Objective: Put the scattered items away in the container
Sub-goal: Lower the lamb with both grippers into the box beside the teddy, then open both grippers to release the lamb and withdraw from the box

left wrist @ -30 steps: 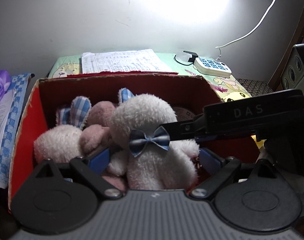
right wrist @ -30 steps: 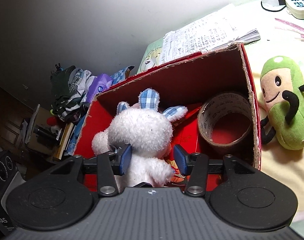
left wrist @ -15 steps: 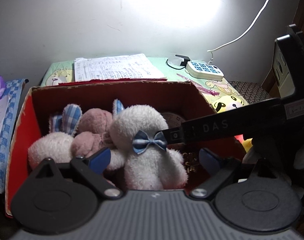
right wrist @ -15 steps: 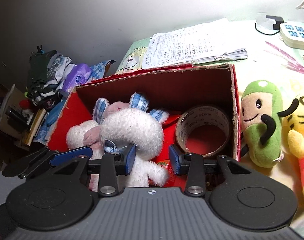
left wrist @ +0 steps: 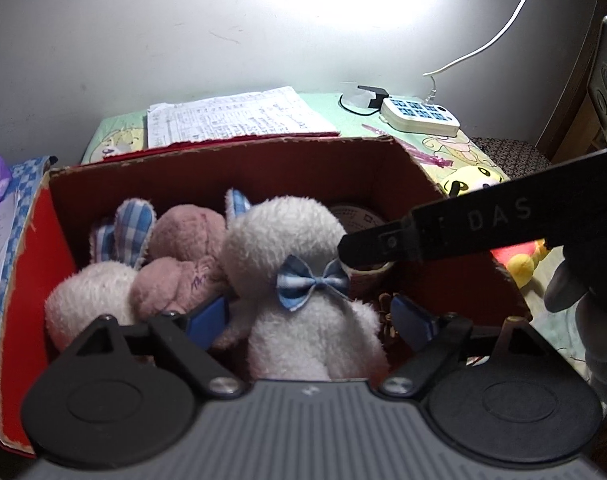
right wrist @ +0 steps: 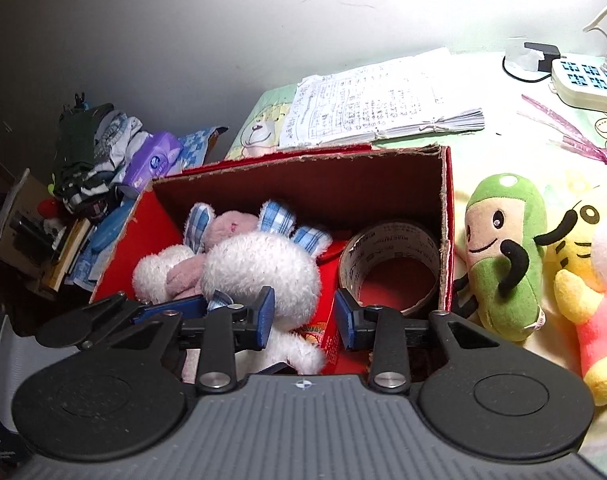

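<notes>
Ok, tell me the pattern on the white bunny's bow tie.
Blue and white plaid on the bow tie, clearest in the left wrist view.

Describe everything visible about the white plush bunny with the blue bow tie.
The white plush bunny sits inside the red cardboard box, roughly upright in the left wrist view. Its fur is fluffy and white; the ears are blue-and-white checked fabric, and a matching bow tie sits at the neck. It leans against a pink plush on one side, with a roll of tape on the other. The left gripper and right gripper are both open, their blue pads either side of it, not squeezing.
</notes>
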Demonstrator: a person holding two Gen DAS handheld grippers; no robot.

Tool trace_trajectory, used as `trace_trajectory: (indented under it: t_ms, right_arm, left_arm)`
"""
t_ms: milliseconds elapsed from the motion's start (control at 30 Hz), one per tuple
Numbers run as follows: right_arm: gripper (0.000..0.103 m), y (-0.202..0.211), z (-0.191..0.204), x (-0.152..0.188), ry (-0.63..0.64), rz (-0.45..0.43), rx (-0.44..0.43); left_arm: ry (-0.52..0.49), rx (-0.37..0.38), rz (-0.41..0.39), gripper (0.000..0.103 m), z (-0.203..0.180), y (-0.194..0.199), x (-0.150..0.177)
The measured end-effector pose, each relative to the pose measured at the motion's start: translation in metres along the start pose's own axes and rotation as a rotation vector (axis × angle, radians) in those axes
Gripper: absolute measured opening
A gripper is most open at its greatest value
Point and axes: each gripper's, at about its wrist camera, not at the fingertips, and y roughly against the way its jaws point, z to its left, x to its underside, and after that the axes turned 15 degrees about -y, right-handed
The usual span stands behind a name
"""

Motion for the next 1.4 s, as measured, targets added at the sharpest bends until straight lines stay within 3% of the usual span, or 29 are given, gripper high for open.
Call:
trace_trajectory:
  t_ms: [67,200,533,867,1167,1400]
  right_arm:
    - [0.035,0.002,-0.005,-0.002,-0.042,-0.028,-0.026]
    - [0.025,-0.004,-0.007,-0.006,-0.074,-0.053,0.033]
    - [0.027,-0.016,0.006,-0.006,0.009,-0.059,0.106]
    - [0.026,-0.022,0.01,-0.004,0.026,-0.016,0.07]
    - [0.025,-0.01,0.001,-0.003,-0.019,-0.056,0.053]
    - [0.03,-0.006,-0.001,-0.002,-0.038,-0.075,0.05]
  left_arm:
    - [-0.003,-0.003,0.0,0.089,0.0,0.0,0.0]
    - [0.005,-0.013,0.022,0.088,0.004,-0.005,0.001]
    - [-0.009,-0.082,0.046,0.089,0.002,-0.008,-0.001]
    - [-0.005,-0.128,0.083,0.091,0.004,-0.009,-0.004]
    - [-0.017,-0.154,0.13,0.097,-0.003,-0.017,-0.012]
    - [-0.01,-0.159,0.149,0.097,-0.005,-0.017,-0.013]
